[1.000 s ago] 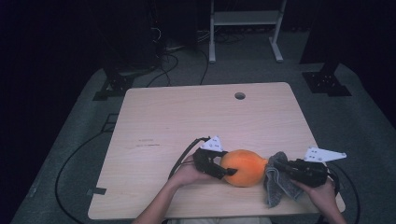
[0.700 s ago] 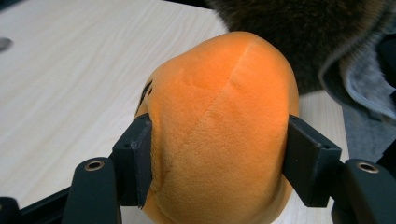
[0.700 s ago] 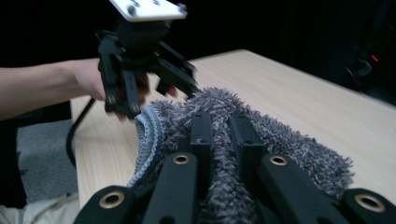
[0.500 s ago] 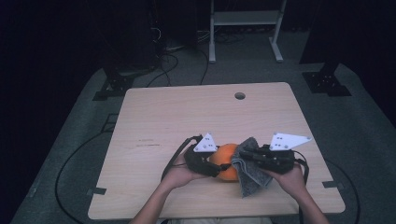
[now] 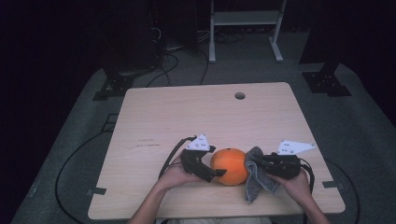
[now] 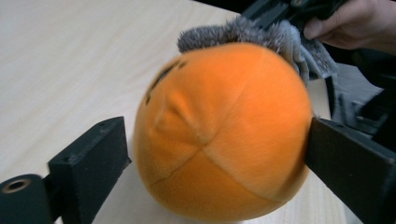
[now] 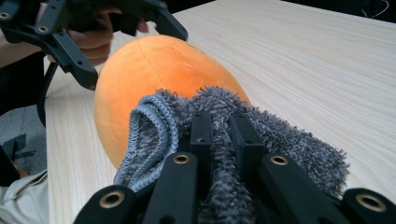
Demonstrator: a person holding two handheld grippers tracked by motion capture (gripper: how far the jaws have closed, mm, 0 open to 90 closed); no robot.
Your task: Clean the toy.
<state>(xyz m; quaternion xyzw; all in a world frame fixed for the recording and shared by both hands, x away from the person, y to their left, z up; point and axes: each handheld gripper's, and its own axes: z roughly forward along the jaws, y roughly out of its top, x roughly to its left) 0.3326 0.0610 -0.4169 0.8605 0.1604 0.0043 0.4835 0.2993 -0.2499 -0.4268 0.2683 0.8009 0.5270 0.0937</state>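
Work in hand: wiping an orange plush ball (image 5: pixel 229 165) with a grey cloth (image 5: pixel 254 179) on the table (image 5: pixel 187 112).
Ball, place: it sat near the table's front edge, right of the middle, between the two grippers.
Left gripper (image 5: pixel 212 163): its jaws had just been opening and stood wide to either side of the ball; in the left gripper view the right jaw met the ball's (image 6: pixel 224 135) side while the left jaw looked just clear, so no firm grip.
Right gripper (image 5: pixel 261 161): its jaws were closed narrow on a bunched fold of the cloth (image 7: pixel 224 140), which touched the ball's (image 7: pixel 154 74) far side.
Handling, judged: the ball looked light, soft and stitched in panels; it would dent under pressure and roll if left free.
Where to hold, judged: across its widest part, pads on opposite sides, gently.
Cloth, judged: limp and fluffy, best pinched at a gathered fold.
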